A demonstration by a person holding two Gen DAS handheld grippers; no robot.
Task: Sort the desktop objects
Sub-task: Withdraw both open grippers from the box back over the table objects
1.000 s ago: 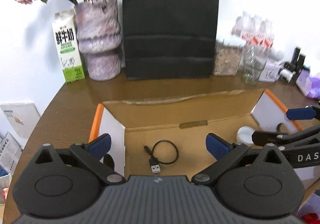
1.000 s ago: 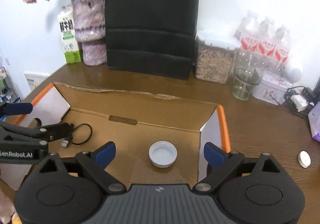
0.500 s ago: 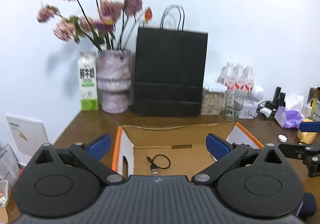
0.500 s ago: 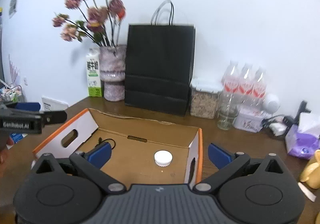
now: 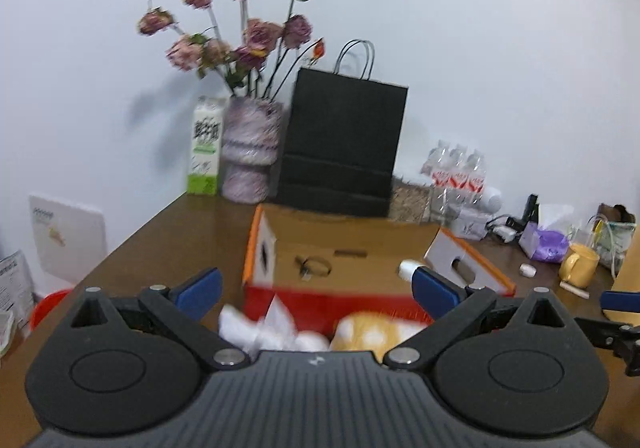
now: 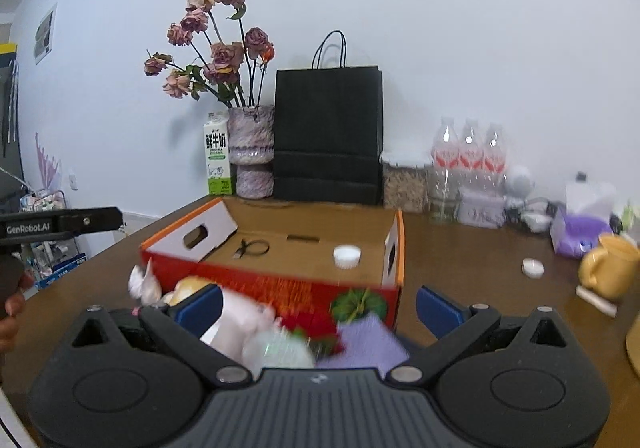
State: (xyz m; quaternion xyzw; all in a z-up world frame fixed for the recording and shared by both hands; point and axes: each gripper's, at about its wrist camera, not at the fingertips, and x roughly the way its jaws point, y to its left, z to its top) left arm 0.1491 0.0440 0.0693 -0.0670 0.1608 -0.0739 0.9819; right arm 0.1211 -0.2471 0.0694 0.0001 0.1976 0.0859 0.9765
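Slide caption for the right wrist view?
Right gripper open and empty before a cardboard box holding a coiled cable and a white cap.

Both cameras sit low behind their own tongs at the near edge of the worktop (image 6: 460,248), facing the back wall; the left one stands further left, and both take in the cardboard box (image 5: 360,244) and black bag (image 6: 328,135)

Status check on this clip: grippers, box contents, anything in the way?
Left gripper open, empty. Right gripper open, empty. Cable and white cap in the box. Second cap out on the desk. Blurred clutter in front of the box.
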